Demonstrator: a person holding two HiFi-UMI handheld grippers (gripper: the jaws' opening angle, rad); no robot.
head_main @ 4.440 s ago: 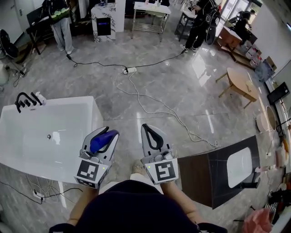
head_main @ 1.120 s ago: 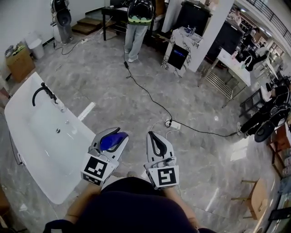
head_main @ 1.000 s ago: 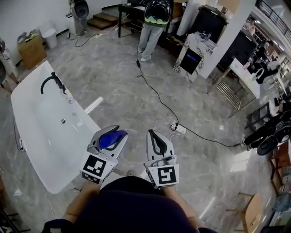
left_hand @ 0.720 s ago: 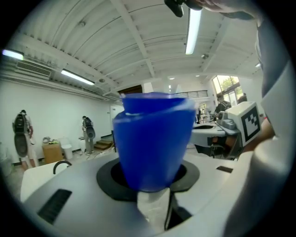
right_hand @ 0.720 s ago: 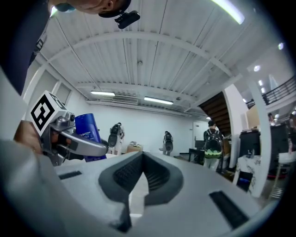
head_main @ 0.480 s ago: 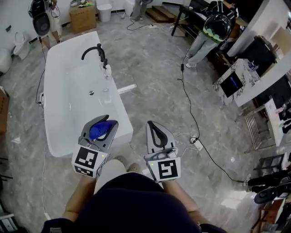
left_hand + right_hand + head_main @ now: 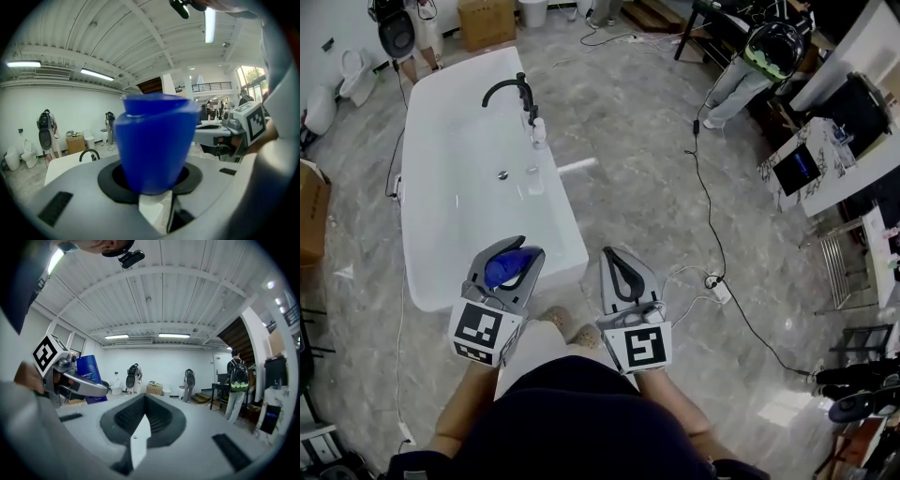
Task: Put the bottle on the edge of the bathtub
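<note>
The left hand-held gripper [image 7: 514, 250] is clamped partway closed on the blue bottle [image 7: 507, 270], which it carries at the near end of the bathtub [image 7: 563, 221] and has not yet set down. The right hand-held gripper [image 7: 616, 255] is closed and empty, just right of the bathtub's near corner. Probable hazard: the bathtub's rim looks narrow and glossy. A bottle released tilted or off-centre would likely topple into the bathtub or onto the floor.
</note>
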